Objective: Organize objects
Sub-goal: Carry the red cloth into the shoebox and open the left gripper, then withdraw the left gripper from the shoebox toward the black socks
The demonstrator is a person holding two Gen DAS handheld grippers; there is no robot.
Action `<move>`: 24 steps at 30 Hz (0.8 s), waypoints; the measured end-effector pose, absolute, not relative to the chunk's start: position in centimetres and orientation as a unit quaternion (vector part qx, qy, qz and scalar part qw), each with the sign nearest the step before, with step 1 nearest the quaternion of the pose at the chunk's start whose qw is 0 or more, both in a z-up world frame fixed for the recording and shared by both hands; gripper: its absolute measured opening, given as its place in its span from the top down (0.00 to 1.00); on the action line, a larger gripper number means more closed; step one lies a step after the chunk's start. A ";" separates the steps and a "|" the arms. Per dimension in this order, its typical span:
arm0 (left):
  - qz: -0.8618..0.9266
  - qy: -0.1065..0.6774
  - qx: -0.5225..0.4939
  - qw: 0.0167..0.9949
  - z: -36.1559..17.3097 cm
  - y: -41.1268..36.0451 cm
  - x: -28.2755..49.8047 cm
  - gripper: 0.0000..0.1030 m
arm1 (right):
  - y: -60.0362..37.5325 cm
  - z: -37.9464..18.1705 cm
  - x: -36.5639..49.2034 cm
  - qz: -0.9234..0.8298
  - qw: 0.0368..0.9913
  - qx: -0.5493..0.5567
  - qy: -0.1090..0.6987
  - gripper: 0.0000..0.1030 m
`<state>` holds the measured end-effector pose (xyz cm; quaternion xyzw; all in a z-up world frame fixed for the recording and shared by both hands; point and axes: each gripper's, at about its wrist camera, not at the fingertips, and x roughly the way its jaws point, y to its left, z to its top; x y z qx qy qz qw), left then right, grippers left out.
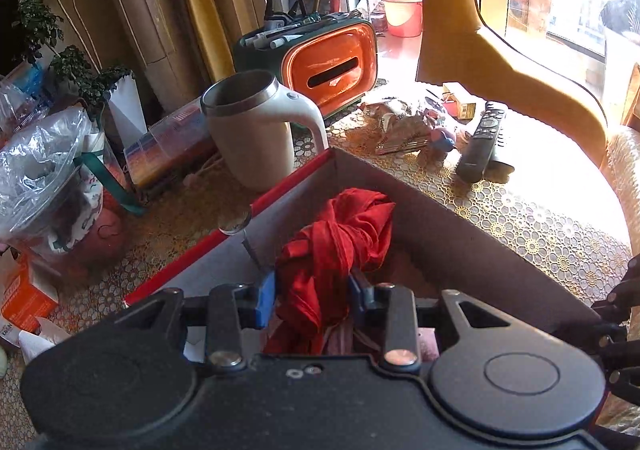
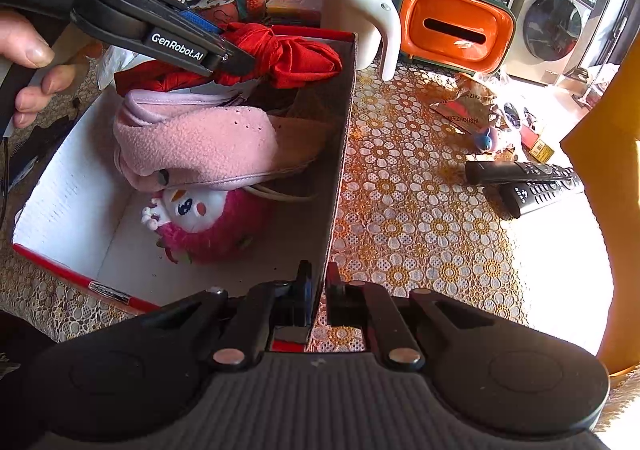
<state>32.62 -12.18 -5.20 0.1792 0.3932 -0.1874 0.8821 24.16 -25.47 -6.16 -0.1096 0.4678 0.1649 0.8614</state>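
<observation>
Covering the table is a lace-patterned cloth [image 2: 420,218] with gold and white flowers, and on it stands an open cardboard box [image 2: 340,154] with a red outer edge. Inside the box lie a pink fleece slipper [image 2: 200,146] and, under it, a pink plush toy [image 2: 216,226] with a white face. The left gripper [image 1: 312,298] is clenched on a knotted red cloth [image 1: 336,242], holding it over the far end of the box, above the slipper. The right gripper [image 2: 319,290] is clamped tight on the box's near wall, one finger inside and one outside. Beyond the box stand an orange tissue box [image 2: 456,30] and a white mug [image 2: 360,18]; two black remotes [image 2: 528,182] lie to the right.
</observation>
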 end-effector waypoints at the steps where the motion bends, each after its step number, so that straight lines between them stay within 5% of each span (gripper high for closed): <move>1: -0.187 0.396 0.179 0.881 -5.5 -12.3 32.7 0.66 | -25.5 -6.2 24.2 0.165 0.861 -0.108 0.468 0.94; 10: -0.187 0.427 0.193 0.864 -7.5 -13.1 33.0 0.64 | -25.7 -6.1 24.3 0.162 0.862 -0.099 0.471 0.94; 16: -0.182 0.444 0.178 0.859 -7.8 -12.7 33.2 0.55 | -25.6 -6.1 24.4 0.159 0.861 -0.099 0.473 0.94; 19: -0.179 0.438 0.167 0.865 -7.4 -12.2 32.9 0.38 | -25.5 -6.1 24.4 0.158 0.861 -0.099 0.473 0.94; 24: -0.185 0.429 0.155 0.871 -6.4 -11.5 32.3 0.36 | -25.5 -6.2 24.4 0.157 0.861 -0.099 0.474 0.94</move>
